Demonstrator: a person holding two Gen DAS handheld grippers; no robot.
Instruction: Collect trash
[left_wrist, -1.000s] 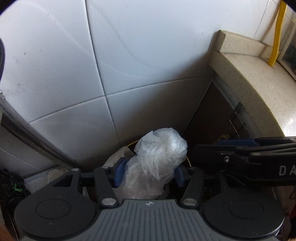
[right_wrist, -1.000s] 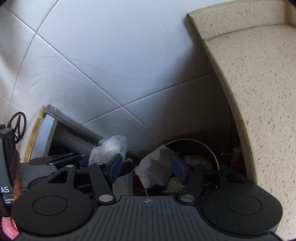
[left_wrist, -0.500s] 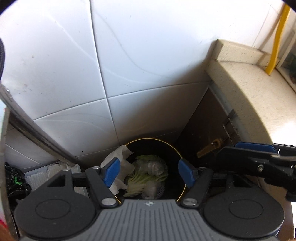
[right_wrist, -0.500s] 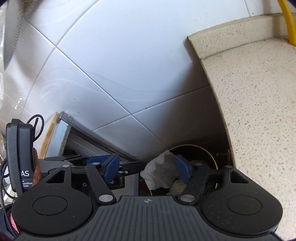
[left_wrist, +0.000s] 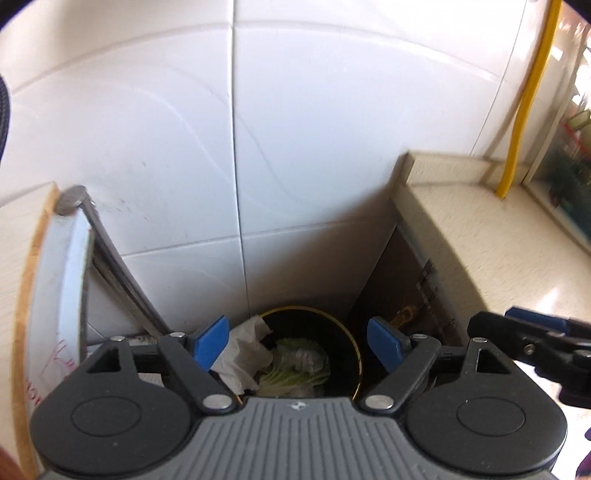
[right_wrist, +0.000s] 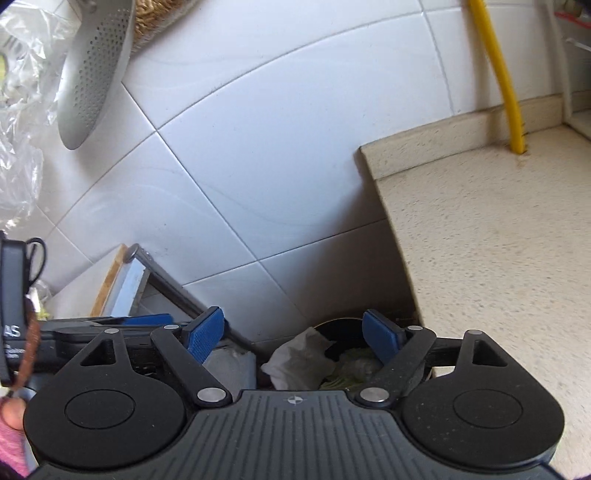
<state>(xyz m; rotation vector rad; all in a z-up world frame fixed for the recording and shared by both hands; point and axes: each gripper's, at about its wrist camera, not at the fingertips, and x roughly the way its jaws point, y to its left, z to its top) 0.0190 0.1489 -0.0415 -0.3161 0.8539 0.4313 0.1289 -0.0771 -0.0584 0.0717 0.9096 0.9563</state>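
Observation:
A round black trash bin (left_wrist: 352, 341) with a gold rim stands on the floor in the corner below the white tiled wall. It holds a clear plastic bag (left_wrist: 303, 360) on green leaves, and a white crumpled paper (left_wrist: 243, 354) hangs over its left rim. My left gripper (left_wrist: 299, 341) is open and empty, high above the bin. My right gripper (right_wrist: 293, 336) is open and empty too, above the same bin (right_wrist: 343, 326) with the paper (right_wrist: 299, 360). The right gripper shows in the left wrist view (left_wrist: 532, 341) at the right edge.
A beige speckled stone counter (right_wrist: 498, 240) runs along the right, with a yellow pipe (right_wrist: 506, 85) at its back. A wooden board with a metal edge (left_wrist: 62, 266) leans at the left. A perforated grey scoop (right_wrist: 92, 70) and clear plastic (right_wrist: 18, 110) hang upper left.
My left gripper opened and let the clear plastic bag drop into the bin. Both grippers then rose away from the bin, so it looks smaller and the counter top shows more.

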